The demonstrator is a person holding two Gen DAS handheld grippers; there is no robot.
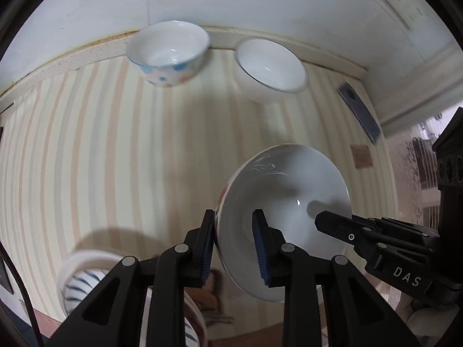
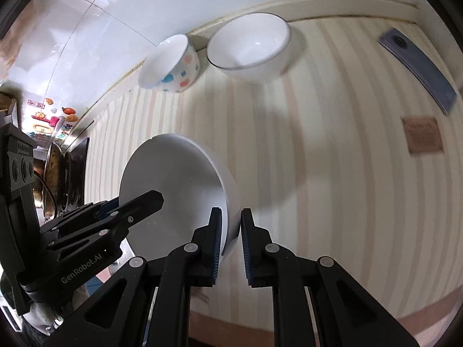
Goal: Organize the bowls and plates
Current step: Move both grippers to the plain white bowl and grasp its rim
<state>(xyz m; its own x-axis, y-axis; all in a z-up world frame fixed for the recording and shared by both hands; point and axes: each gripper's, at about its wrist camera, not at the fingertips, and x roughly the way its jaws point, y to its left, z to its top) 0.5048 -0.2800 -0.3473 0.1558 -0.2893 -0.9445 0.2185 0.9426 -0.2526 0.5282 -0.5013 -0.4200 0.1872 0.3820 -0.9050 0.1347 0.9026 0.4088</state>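
Both claws hold one white bowl (image 1: 285, 217) tipped up in the air above the striped counter (image 1: 115, 144). The left claw (image 1: 235, 248) pinches one side of its rim, and the right claw (image 2: 231, 245) pinches the other side. At the back edge of the counter, by the wall, sit a spotted bowl (image 1: 169, 53) and a plain white bowl (image 1: 270, 68), just beside each other. A blue-striped bowl (image 1: 78, 286) at the front edge is mostly hidden behind the left claw and blurry.
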